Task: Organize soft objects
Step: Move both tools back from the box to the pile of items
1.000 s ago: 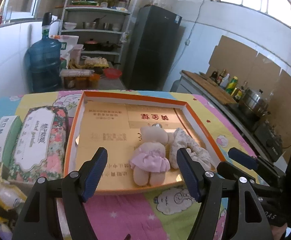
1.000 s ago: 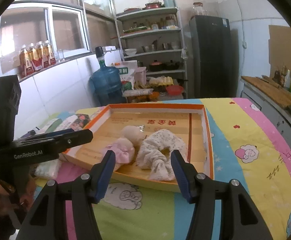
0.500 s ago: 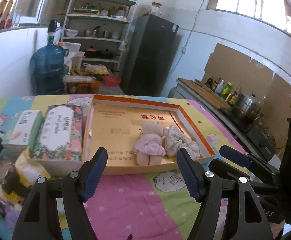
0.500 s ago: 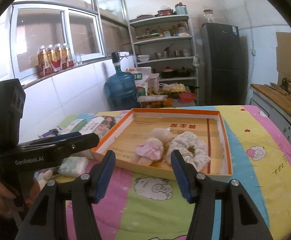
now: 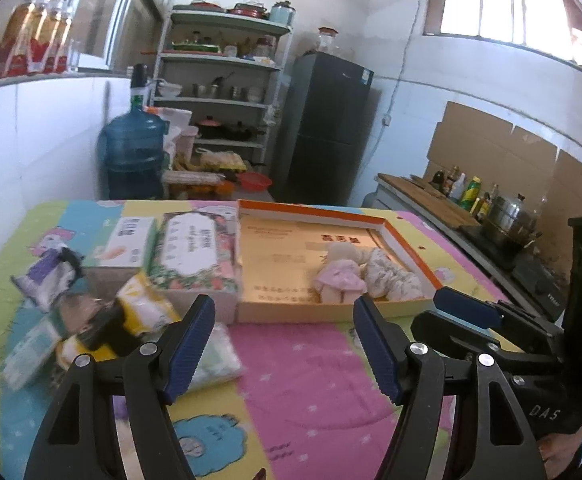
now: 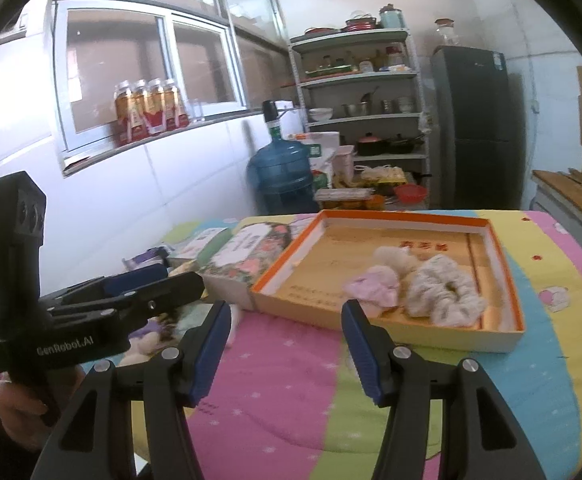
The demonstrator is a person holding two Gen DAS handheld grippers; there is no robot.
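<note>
An orange-rimmed shallow box lies on the colourful tablecloth. In it lie a small plush bear in a pink dress and a white patterned scrunchie side by side. My left gripper is open and empty, held above the cloth short of the box's near edge. My right gripper is open and empty, also short of the box. Each gripper shows in the other's view, the right one and the left one.
Left of the box lie a floral tissue pack, a white-green pack, a yellow pack, a clear pouch and a purple-white soft toy. Behind stand a water jug, shelves and a fridge.
Both grippers have drawn back and up from the box; the box and its two soft things look smaller. The packs and toys at the left have come into the left wrist view.
</note>
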